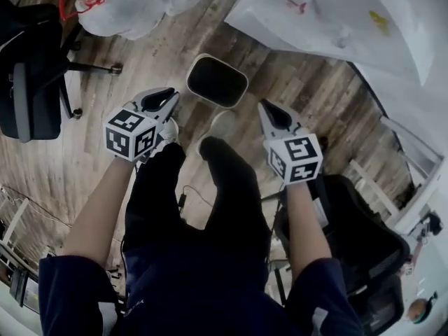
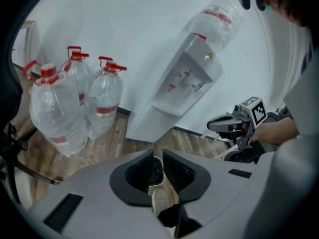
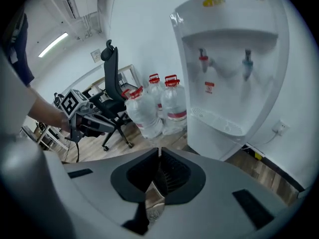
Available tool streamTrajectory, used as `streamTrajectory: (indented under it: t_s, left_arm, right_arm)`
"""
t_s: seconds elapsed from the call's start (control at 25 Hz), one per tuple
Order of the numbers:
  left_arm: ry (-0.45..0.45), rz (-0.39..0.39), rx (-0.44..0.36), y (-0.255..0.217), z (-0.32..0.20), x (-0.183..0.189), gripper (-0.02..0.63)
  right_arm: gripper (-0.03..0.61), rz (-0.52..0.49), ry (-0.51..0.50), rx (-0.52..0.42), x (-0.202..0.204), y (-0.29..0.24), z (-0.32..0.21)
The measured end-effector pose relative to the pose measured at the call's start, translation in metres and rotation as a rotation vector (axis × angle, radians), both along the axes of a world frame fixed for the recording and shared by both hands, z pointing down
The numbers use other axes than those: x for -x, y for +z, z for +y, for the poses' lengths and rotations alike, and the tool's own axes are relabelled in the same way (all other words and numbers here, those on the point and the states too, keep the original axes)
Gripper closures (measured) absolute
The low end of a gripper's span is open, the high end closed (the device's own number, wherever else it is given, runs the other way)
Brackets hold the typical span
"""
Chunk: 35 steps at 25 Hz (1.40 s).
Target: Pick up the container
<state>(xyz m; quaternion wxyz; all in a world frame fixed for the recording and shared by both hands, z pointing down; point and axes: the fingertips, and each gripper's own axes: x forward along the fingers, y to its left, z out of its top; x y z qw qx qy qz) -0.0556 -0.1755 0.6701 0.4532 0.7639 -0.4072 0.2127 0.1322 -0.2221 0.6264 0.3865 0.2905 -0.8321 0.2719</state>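
Currently, the container (image 1: 217, 81) stands on the floor (image 1: 154, 54) near the dispenser (image 1: 329, 12). Left gripper (image 1: 172, 94) and right gripper (image 1: 263, 106) hover farther from the dispenser, both empty: left jaws slightly apart, right jaws closed.

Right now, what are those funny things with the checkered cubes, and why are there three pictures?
A person holds a two-jaw gripper in each hand: the left gripper and the right gripper. The cubes are part of them. One picture comes from a camera on the person's head, looking down; the other two from cameras riding on the grippers. On the wooden floor sits a dark container with a light rim, untouched. Nothing is held: the left jaws stand slightly apart, the right ones together.
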Motion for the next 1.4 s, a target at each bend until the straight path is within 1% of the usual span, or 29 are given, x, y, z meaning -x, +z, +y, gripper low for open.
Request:
streamTrajectory:
  t_s: [0.08, 0.2, 0.24, 0.32, 0.48, 0.6, 0.72, 0.88, 1.0, 1.08, 1.16, 1.28, 1.32, 1.36, 1.4]
  left_arm:
    - [-0.011, -0.008, 0.038, 0.050, 0.000, -0.001, 0.517]
    - [-0.028, -0.010, 0.100, 0.115, 0.003, -0.007, 0.488]
    - [-0.036, -0.010, 0.117, 0.134, 0.003, -0.009, 0.478]
    - [-0.059, -0.012, 0.147, 0.172, 0.003, -0.012, 0.466]
    - [-0.125, -0.021, 0.203, 0.241, 0.012, -0.018, 0.432]
    - [-0.175, -0.055, 0.204, 0.279, 0.016, -0.019, 0.412]
    - [-0.215, -0.086, 0.213, 0.311, 0.020, -0.018, 0.391]
    - [-0.240, -0.093, 0.267, 0.350, 0.029, -0.019, 0.379]
    - [-0.270, -0.071, 0.327, 0.370, 0.037, -0.022, 0.379]
    - [-0.313, -0.037, 0.351, 0.377, 0.040, -0.022, 0.379]
    - [-0.346, 0.001, 0.363, 0.381, 0.041, -0.025, 0.379]
    - [-0.348, 0.025, 0.391, 0.384, 0.041, -0.029, 0.381]
    - [-0.349, 0.030, 0.404, 0.385, 0.041, -0.031, 0.403]
    - [-0.352, 0.030, 0.415, 0.385, 0.041, -0.032, 0.444]
    - [-0.356, 0.024, 0.421, 0.386, 0.041, -0.033, 0.461]
  right_arm:
    - [0.560, 0.006, 0.001, 0.014, -0.005, 0.046, -0.003]
    - [0.558, 0.034, -0.010, 0.047, -0.011, 0.114, -0.004]
    - [0.541, 0.040, -0.014, 0.060, -0.013, 0.136, -0.005]
    - [0.459, 0.051, -0.017, 0.081, -0.014, 0.180, -0.007]
    - [0.432, 0.090, -0.039, 0.084, -0.020, 0.259, -0.010]
    - [0.404, 0.105, -0.050, 0.091, -0.026, 0.306, -0.015]
    - [0.387, 0.128, -0.068, 0.102, -0.034, 0.346, -0.018]
    - [0.368, 0.163, -0.109, 0.158, -0.043, 0.394, -0.008]
    - [0.368, 0.185, -0.139, 0.187, -0.046, 0.418, -0.003]
    - [0.370, 0.205, -0.156, 0.180, -0.047, 0.429, -0.002]
    - [0.391, 0.203, -0.151, 0.170, -0.048, 0.433, -0.003]
    - [0.457, 0.186, -0.131, 0.169, -0.045, 0.433, -0.005]
    - [0.466, 0.195, -0.128, 0.165, -0.044, 0.434, -0.005]
    - [0.477, 0.210, -0.126, 0.162, -0.044, 0.435, -0.006]
    - [0.485, 0.228, -0.125, 0.156, -0.044, 0.435, -0.006]
